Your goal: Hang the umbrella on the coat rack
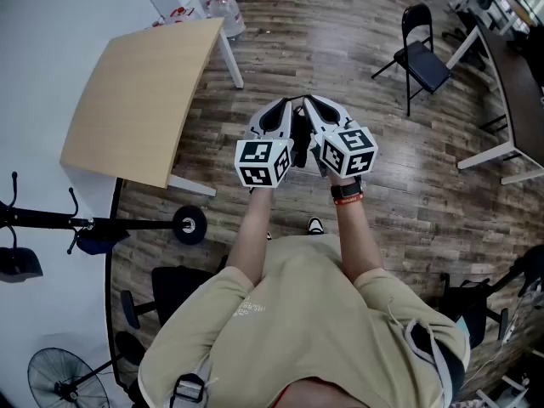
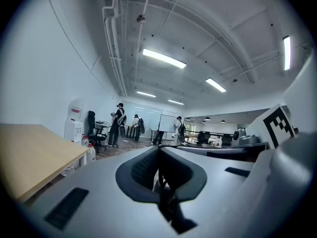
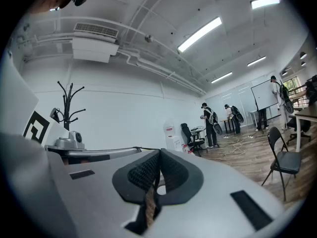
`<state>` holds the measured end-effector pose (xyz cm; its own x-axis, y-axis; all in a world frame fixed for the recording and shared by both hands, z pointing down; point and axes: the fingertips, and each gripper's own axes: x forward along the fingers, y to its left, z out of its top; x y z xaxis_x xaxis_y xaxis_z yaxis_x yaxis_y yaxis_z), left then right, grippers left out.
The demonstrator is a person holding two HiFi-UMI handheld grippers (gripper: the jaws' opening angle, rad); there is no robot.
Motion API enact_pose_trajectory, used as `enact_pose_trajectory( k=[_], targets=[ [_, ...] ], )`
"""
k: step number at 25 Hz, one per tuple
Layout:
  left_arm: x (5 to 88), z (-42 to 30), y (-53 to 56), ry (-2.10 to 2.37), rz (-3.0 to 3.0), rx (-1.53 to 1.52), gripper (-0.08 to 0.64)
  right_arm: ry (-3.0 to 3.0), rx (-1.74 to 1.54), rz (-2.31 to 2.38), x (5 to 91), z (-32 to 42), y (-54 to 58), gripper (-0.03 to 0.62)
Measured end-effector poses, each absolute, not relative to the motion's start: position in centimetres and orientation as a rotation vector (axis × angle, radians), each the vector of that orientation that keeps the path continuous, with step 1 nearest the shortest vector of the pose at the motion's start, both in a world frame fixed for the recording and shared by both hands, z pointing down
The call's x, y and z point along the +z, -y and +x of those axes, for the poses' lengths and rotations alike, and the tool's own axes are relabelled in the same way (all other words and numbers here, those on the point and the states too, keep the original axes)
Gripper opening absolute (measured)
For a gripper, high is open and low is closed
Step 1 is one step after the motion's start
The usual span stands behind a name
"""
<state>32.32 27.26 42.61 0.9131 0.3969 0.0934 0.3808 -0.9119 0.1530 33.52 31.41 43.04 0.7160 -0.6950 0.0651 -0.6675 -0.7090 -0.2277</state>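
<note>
The black coat rack stands at the left in the head view, seen from above, and its hooks show against the white wall in the right gripper view. A dark blue bundle hangs at the rack's pole; I cannot tell whether it is the umbrella. My left gripper and right gripper are held side by side in front of the chest, far from the rack. Both are shut with nothing between the jaws, as the left gripper and right gripper show in their own views.
A light wooden table stands ahead on the left, with water bottles behind it. A black folding chair and a dark desk are on the right. A fan and an office chair stand beside the person.
</note>
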Motion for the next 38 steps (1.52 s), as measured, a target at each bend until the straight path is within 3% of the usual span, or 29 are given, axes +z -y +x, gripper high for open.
enact_pose_trajectory(
  k=[19,38],
  targets=[
    [43.4,30.4,-26.6,-0.282,2.963,0.151,0.023,-1.389,-0.257,-2.514,44.0,32.1,-30.0,0.017],
    [42.1,21.8,-7.0,0.319,2.929,0.1,0.023,-1.883,-0.347,-2.203,42.9,24.4,-9.6,0.018]
  ],
)
